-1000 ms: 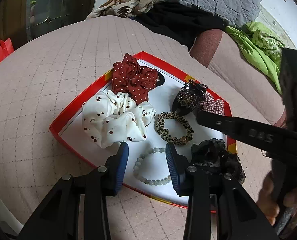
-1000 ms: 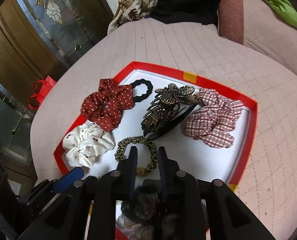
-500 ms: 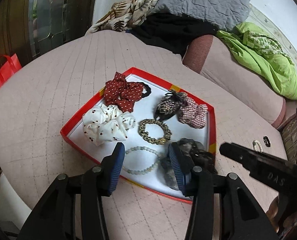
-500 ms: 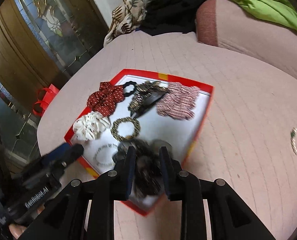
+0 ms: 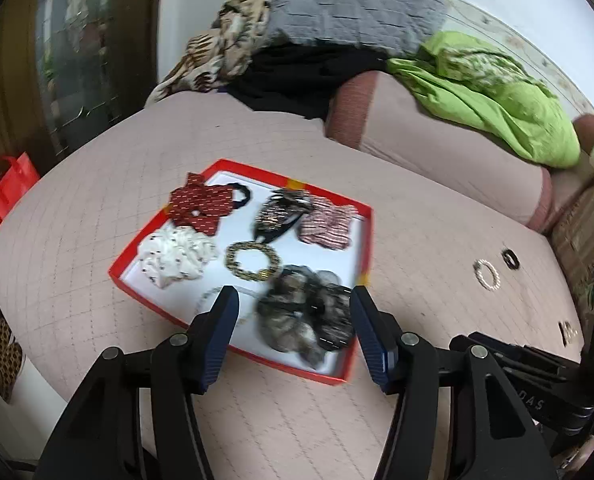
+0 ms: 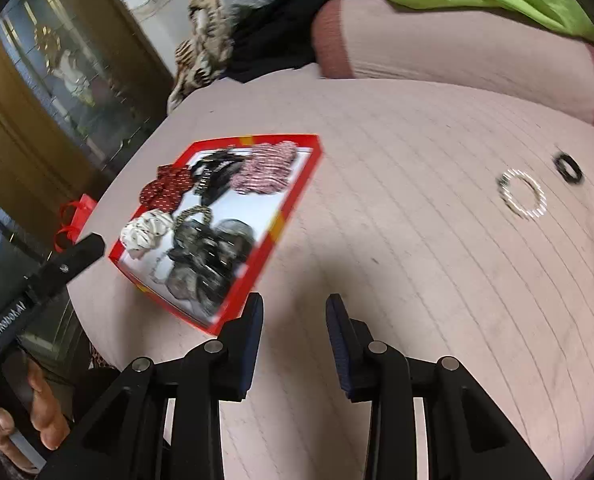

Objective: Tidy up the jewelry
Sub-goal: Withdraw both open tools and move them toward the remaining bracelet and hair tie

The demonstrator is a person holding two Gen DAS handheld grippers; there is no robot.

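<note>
while most pieces lie sorted:
red tray (image 5: 121, 268): holds scrunchies, clip, bracelets
left out: pearl bracelet (image 6: 522, 197), black ring (image 6: 568, 167)
left gripper (image 5: 293, 334): jaws opening, empty
right gripper (image 6: 295, 338): jaws opening, empty

Soft daylight, fairly bright, no glare. Both views motion-blurred, right wrist worse; fisheye bends edges, black vignette in corners. Faint shadow under right claw (image 6: 293, 316).

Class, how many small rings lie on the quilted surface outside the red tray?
2: a pearl-beaded ring and a black ring beside it, right of the tray. Others may be hidden.
</note>
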